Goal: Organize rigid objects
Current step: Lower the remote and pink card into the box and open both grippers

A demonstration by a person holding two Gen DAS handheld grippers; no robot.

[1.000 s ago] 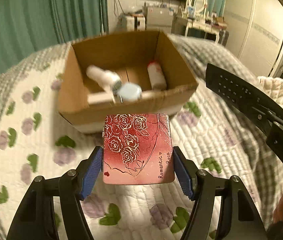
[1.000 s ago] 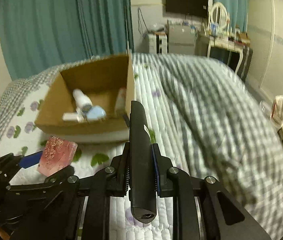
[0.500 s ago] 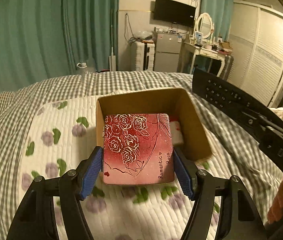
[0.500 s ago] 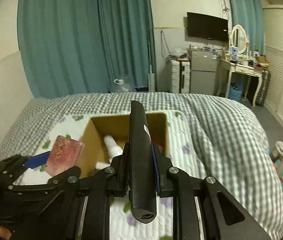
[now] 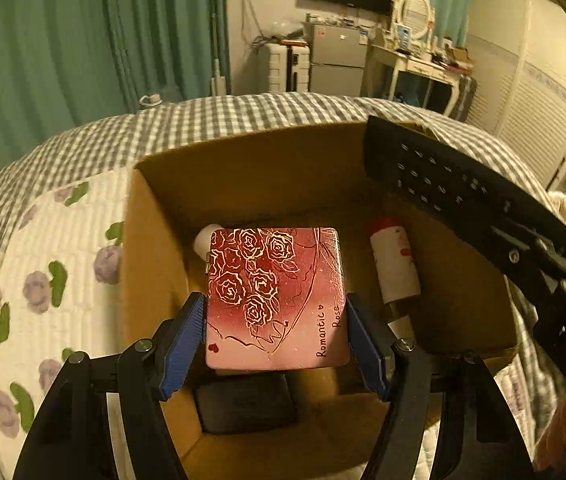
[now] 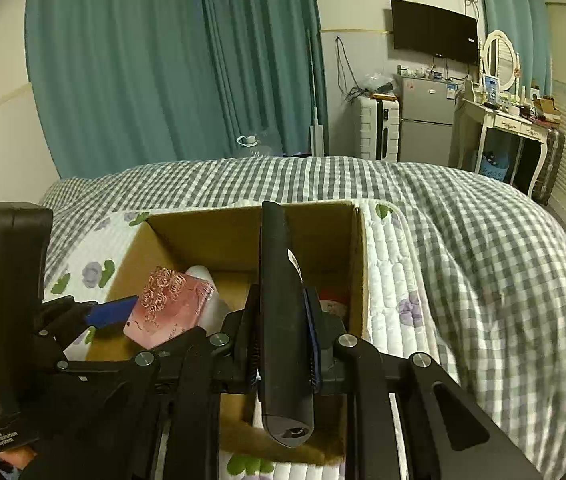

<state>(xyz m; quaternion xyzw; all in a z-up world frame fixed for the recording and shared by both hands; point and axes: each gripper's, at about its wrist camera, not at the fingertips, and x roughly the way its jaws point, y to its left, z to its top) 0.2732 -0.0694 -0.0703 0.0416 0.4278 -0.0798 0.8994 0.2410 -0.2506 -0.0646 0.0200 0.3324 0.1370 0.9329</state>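
My left gripper [image 5: 277,316] is shut on a pink rose-patterned tin [image 5: 277,296] marked "Romantic Rose" and holds it over the open cardboard box [image 5: 155,248]. The tin also shows in the right wrist view [image 6: 169,306]. My right gripper [image 6: 283,334] is shut on a black remote control [image 6: 283,320], held on edge above the same box [image 6: 357,264]; the remote shows in the left wrist view [image 5: 463,196] over the box's right side. In the box lie a white bottle with a red cap [image 5: 393,264], a white bottle [image 5: 203,238] partly hidden by the tin, and a black flat object [image 5: 247,402].
The box sits on a bed with a white floral quilt [image 5: 47,264] and a grey checked blanket [image 6: 483,248]. Teal curtains [image 6: 163,60], a small fridge [image 6: 427,120], a dressing table [image 6: 503,120] and a wall TV [image 6: 433,30] stand beyond the bed.
Both grippers have moved forward from in front of the box to over its opening, carrying the tin and the remote. The box now fills the lower part of both views.
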